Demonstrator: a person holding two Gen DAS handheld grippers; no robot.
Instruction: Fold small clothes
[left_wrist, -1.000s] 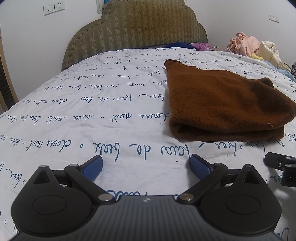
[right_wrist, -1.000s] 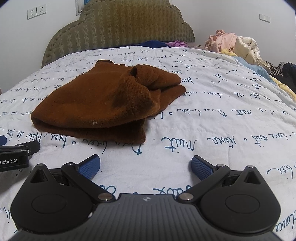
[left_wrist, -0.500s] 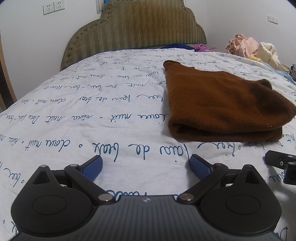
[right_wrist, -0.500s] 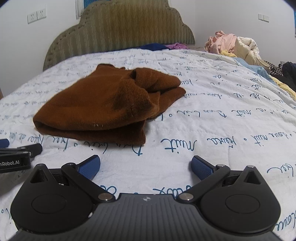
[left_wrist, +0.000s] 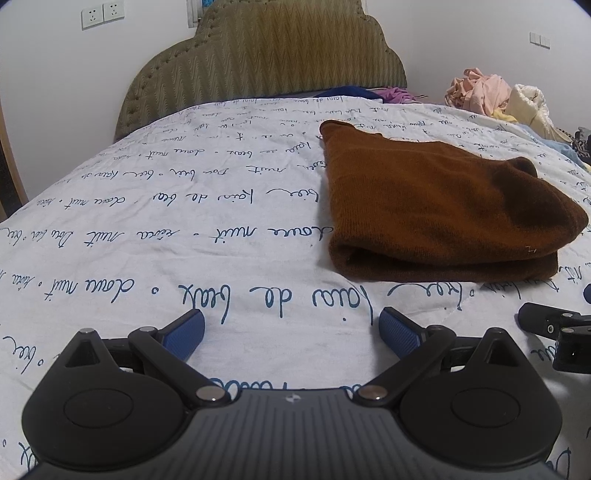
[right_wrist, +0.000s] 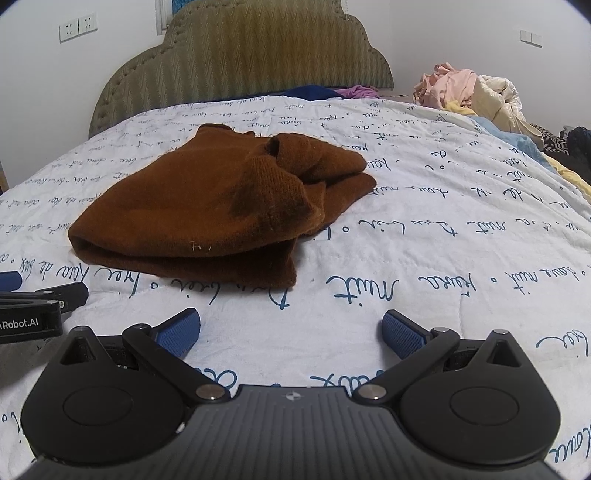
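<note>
A brown knit garment (left_wrist: 436, 206) lies folded on the white bedspread, ahead and to the right in the left wrist view. In the right wrist view the garment (right_wrist: 218, 206) lies ahead and to the left, with a bunched sleeve at its far right side. My left gripper (left_wrist: 291, 328) is open and empty, low over the bedspread, short of the garment. My right gripper (right_wrist: 291, 328) is open and empty, also short of it. Each gripper shows at the edge of the other's view.
The bedspread (left_wrist: 147, 236) carries blue handwriting print. A padded olive headboard (left_wrist: 266, 62) stands at the far end. A pile of loose clothes (right_wrist: 476, 92) lies at the far right, and blue and purple cloth (right_wrist: 332, 90) by the headboard.
Both views have drifted slightly; the garment sits a little lower and nearer in each. Both grippers stay open and empty. The garment has not moved on the bed.
</note>
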